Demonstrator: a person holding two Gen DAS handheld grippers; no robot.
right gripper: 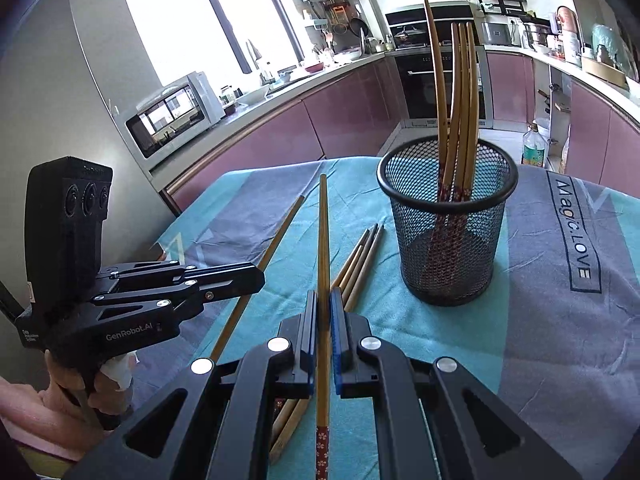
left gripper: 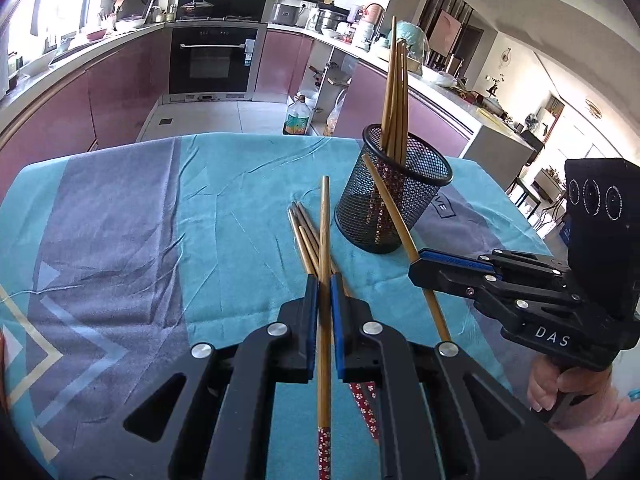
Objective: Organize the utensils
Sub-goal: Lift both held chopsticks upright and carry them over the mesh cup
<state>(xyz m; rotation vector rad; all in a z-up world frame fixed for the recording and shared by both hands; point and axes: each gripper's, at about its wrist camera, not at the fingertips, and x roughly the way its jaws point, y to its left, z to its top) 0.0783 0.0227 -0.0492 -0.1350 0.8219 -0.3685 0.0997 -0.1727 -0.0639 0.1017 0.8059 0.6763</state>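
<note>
Place: you are in a home kitchen.
Cabinets: glossy mauve curved base cabinets point(left gripper: 120, 92) line the walls.
Appliances: you face a black built-in oven point(left gripper: 214, 60); a white microwave point(right gripper: 176, 114) sits by the bright window point(right gripper: 208, 20).
Counter: crowded with pots.

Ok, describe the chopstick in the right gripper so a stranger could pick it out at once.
Start at the black mesh cup on the teal cloth; just left of it lie loose chopsticks. The chopstick in the right gripper is raised, clamped between the right gripper's blue pads, unlike those lying flat.
</note>
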